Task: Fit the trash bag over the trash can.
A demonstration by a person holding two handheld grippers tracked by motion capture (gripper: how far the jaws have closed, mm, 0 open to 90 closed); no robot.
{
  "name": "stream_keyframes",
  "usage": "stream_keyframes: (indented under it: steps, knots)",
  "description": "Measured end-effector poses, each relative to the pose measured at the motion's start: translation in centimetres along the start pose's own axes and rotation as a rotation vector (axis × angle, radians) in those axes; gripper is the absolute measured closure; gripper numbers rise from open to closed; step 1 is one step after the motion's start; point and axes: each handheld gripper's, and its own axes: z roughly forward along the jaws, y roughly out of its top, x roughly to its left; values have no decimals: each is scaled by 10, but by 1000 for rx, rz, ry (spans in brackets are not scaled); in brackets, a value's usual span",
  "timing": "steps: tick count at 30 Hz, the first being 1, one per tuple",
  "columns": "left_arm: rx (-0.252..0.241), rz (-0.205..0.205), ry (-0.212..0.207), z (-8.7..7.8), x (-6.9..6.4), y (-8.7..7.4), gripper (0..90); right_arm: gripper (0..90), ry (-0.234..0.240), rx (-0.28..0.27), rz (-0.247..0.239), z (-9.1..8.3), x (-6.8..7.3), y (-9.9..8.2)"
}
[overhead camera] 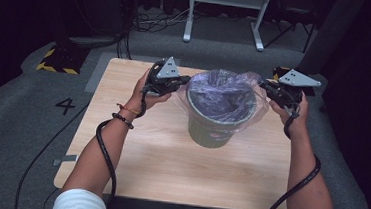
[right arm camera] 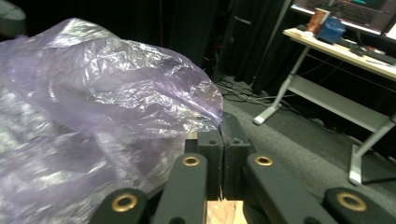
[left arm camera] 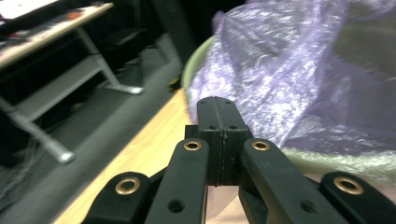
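A dark green bin (overhead camera: 216, 132) stands in the middle of the wooden table (overhead camera: 168, 168), lined with a thin purple plastic bag (overhead camera: 222, 90) that puffs up above its rim. My left gripper (overhead camera: 185, 79) is at the bin's left rim and my right gripper (overhead camera: 264, 84) at its right rim. The film is drawn out to a point at each one. In the left gripper view the jaws (left arm camera: 217, 105) are pressed together where the bag (left arm camera: 289, 70) meets the pale rim (left arm camera: 194, 60). The right gripper (right arm camera: 223, 135) is likewise shut, with the bag's edge (right arm camera: 93, 102) running into its tips.
Bare table surface lies in front of the bin and to its sides. Beyond the far edge is grey carpet with cables, a white-framed desk (overhead camera: 226, 12) and a yellow-and-black striped block (overhead camera: 56, 59). Another desk with items on it stands off to the right (right arm camera: 345, 51).
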Motion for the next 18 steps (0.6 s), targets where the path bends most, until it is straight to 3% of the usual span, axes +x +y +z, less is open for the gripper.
stream_keyframes:
  steps: [4,6,7,9,10,11,12,13,18]
  knots:
    - [-23,-4,1,-3,-1,2,898,900,-23,-7,8,1,-5,2]
    - [-80,-52,-18,-10,-1,2,700,900,-56,0,35,2,-9,3]
    - [-98,-58,-36,-13,-2,2,566,900,-60,3,46,3,-10,3]
    - [-111,-48,-67,-16,-7,5,452,900,-66,7,60,4,-11,4]
    - [-111,-48,-67,-16,-7,5,396,900,-66,7,60,4,-11,4]
    - [-78,-11,-80,-15,-13,10,362,900,-69,7,67,6,-10,5]
    - [-78,-11,-80,-15,-13,10,355,900,-69,7,67,6,-10,5]
    - [-45,26,-66,-10,-19,15,353,900,-64,0,66,7,-8,7]
    - [-14,25,-48,3,-19,22,328,900,-51,-9,47,12,0,16]
